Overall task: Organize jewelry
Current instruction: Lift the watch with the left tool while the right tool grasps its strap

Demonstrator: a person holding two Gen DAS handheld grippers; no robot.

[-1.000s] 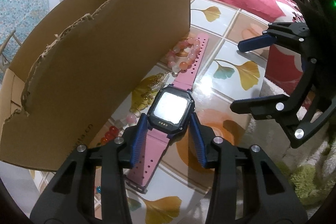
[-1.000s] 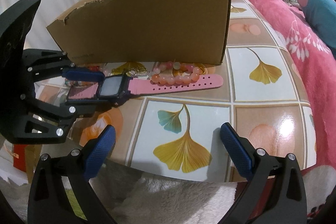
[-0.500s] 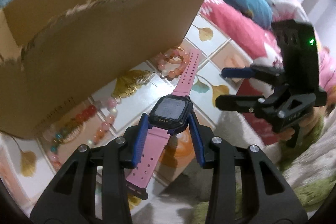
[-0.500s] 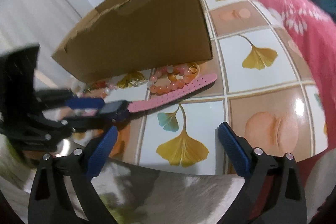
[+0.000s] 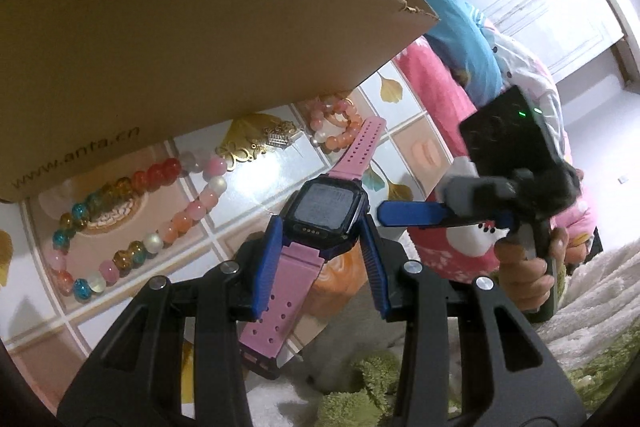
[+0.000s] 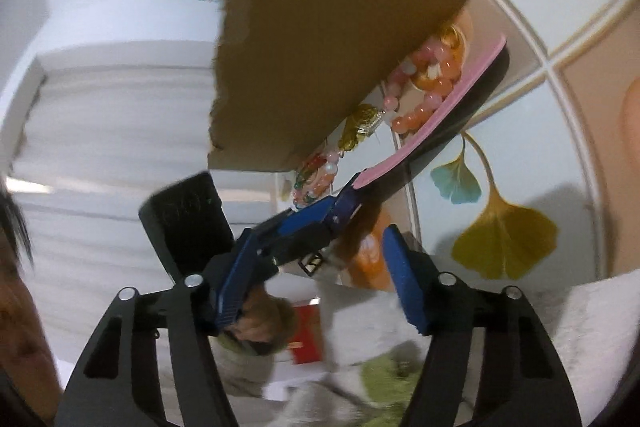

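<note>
My left gripper (image 5: 322,247) is shut on a pink-strapped watch (image 5: 326,207) with a dark square face and holds it lifted above the tiled table (image 5: 256,183). The watch's pink strap (image 6: 432,115) and the left gripper's blue fingers (image 6: 304,223) also show in the right wrist view. My right gripper (image 6: 316,291) is open and empty, tilted, close beside the left one; one blue finger of it (image 5: 412,215) shows just right of the watch. A cardboard box (image 5: 180,27) stands behind. A pink-orange bead bracelet (image 5: 336,125), a multicoloured bead necklace (image 5: 132,223) and a gold ornament (image 5: 256,139) lie by the box.
A pink bedspread (image 5: 436,95) and a blue cushion (image 5: 452,11) lie beyond the table's right edge. Green and white fluffy fabric (image 5: 592,339) lies at the near side. A person's hand (image 5: 524,267) grips the right tool.
My left gripper has lifted the watch off the table and swung it up toward the box. My right gripper has rolled sideways and moved in close to the left gripper.
</note>
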